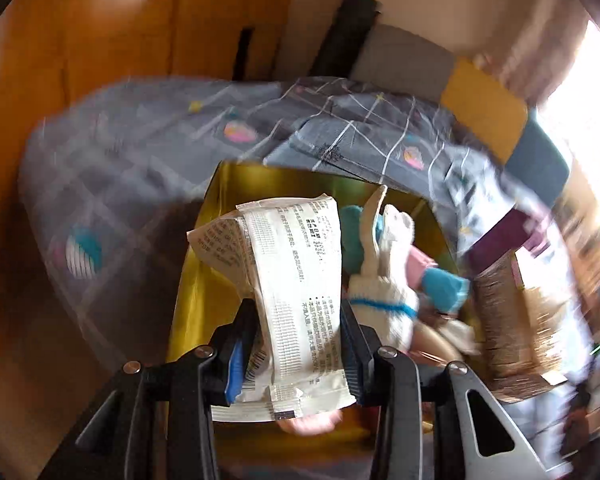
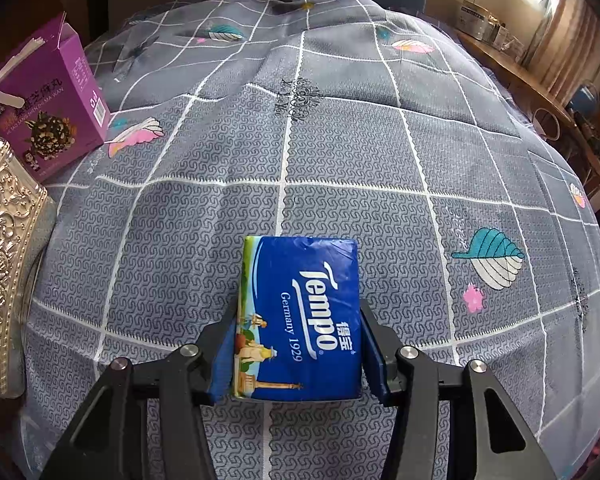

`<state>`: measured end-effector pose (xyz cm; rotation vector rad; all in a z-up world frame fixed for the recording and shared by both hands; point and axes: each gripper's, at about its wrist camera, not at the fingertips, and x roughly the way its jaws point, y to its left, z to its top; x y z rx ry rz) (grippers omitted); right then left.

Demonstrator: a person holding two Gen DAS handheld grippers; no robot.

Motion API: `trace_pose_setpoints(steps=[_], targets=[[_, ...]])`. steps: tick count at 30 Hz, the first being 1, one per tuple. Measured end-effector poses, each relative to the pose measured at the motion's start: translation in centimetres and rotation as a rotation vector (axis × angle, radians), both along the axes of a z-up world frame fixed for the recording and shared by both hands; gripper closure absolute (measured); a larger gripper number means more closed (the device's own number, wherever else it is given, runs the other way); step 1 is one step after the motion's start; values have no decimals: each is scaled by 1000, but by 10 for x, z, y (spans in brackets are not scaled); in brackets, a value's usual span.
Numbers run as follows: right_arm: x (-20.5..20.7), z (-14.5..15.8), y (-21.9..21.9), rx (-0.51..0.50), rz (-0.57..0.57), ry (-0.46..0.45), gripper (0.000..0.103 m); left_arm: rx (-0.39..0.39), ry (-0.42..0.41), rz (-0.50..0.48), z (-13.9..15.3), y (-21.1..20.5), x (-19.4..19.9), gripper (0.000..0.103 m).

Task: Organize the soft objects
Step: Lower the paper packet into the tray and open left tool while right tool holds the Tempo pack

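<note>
L gripper (image 1: 298,344) clamped on white printed packet (image 1: 296,264) over gold box (image 1: 198,280) w/ knitted toy (image 1: 384,292), R gripper (image 2: 298,344) clamped on blue tissue pack (image 2: 300,316) on grey bedspread (image 2: 340,152)

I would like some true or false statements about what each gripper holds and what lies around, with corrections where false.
1. The left gripper is clamped on a white printed packet. True.
2. The right gripper holds a red tissue pack. False: its Tempo tissue pack is blue.
3. A knitted white rabbit toy lies in the gold box. True.
4. The purple carton is sealed. False: its top flap stands open.
5. The bedcover is plain white. False: it is grey with white grid lines and leaf prints.
</note>
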<state>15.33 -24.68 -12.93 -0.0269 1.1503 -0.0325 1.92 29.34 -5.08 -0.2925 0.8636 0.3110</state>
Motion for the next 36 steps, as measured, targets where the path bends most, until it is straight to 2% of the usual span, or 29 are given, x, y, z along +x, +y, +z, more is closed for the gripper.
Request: trace_pose_setpoints(steps=[1,4,7,10,15,17,21,24,36], targets=[[0,0,0,0,0,0,50,46,14,-5,-1,-2,7,64],[0,0,0,-1,0,0,50,100,81,-41,-13,6,31,64],[0,0,0,0,-1,1,50,71,165,-105,-34,12,50,63],[0,0,-1,0,0,1,50,87,221,-68,-49,16,54,60],[1,0,-1,1,0,1,49,67,163,-26,-43,15,35,56],[1,0,-1,1,-1,2,49,67,140,-11,-37,13,29,51],[1,0,-1,0,-1,2,49,67,82,22,-22,5,17,51],[1,0,-2,-1,-1,2,49,95,52,29,-11,-2,11,51],[1,0,-1,-1,-3,3,50,134,-41,-44,23,-38,-13,51]])
